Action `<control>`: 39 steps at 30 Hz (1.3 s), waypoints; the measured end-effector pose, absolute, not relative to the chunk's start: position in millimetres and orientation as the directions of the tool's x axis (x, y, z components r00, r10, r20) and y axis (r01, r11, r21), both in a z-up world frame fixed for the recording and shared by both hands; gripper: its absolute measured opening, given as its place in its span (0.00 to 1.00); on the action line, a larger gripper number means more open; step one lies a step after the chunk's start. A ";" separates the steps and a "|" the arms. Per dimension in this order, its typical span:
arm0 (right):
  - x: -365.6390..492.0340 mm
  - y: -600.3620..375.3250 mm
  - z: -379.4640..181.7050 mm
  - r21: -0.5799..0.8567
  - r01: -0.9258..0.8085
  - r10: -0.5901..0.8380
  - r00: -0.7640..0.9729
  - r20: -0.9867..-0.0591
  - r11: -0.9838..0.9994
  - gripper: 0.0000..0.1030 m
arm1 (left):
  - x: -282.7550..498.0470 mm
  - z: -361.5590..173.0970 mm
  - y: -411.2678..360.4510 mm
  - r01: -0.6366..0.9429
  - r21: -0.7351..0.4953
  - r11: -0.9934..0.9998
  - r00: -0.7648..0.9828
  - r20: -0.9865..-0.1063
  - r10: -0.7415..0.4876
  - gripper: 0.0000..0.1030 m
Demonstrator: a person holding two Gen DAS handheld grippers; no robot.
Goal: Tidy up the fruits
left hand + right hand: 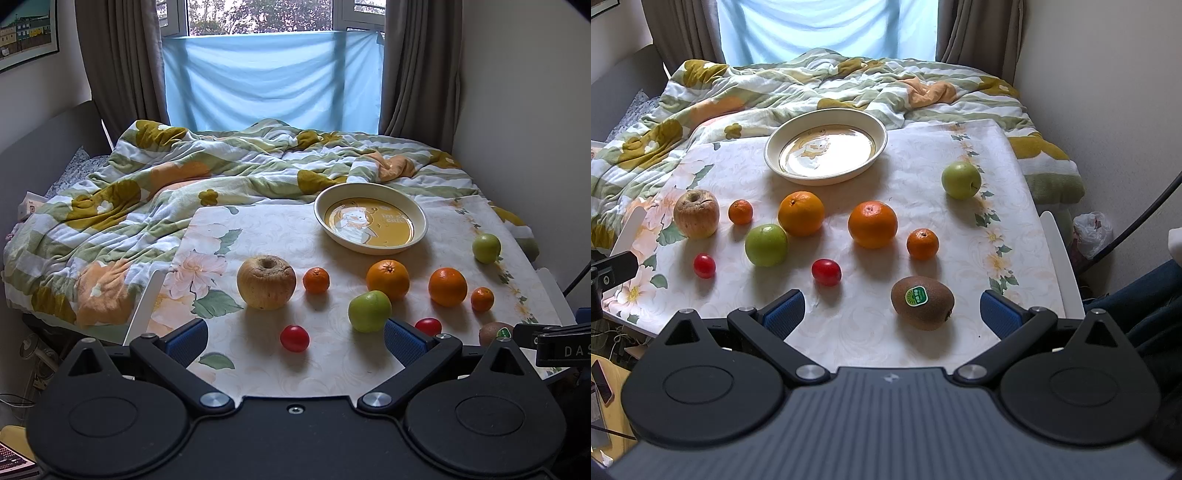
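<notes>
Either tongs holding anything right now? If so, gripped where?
Nothing held. Left tongs and right tongs are both open and empty; the kiwi lies on the table between the right fingers, untouched.

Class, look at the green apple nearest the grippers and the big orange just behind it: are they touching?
Cannot tell. In the right wrist view the green apple overlaps the orange with no visible gap; the left wrist view shows the same overlap.
</notes>
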State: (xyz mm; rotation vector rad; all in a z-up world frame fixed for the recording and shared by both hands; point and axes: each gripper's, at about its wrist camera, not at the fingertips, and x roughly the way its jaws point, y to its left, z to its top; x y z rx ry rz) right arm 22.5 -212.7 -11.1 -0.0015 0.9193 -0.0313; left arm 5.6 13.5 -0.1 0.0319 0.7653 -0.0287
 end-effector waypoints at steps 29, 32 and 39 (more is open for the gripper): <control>26.0 -207.7 -14.9 -0.018 0.020 -0.026 0.602 -0.798 1.000 1.00 | 9.2 0.8 16.8 0.025 0.017 1.000 0.720 -0.694 -0.007 1.00; 25.3 -207.7 -14.2 -0.015 0.021 -0.025 0.603 -0.797 1.000 1.00 | 8.0 0.6 17.3 0.021 0.016 1.000 0.721 -0.693 -0.004 1.00; 27.4 -210.8 -12.8 0.006 0.023 -0.009 0.604 -0.797 1.000 1.00 | 11.4 2.8 15.9 0.024 0.032 0.999 0.723 -0.691 0.004 1.00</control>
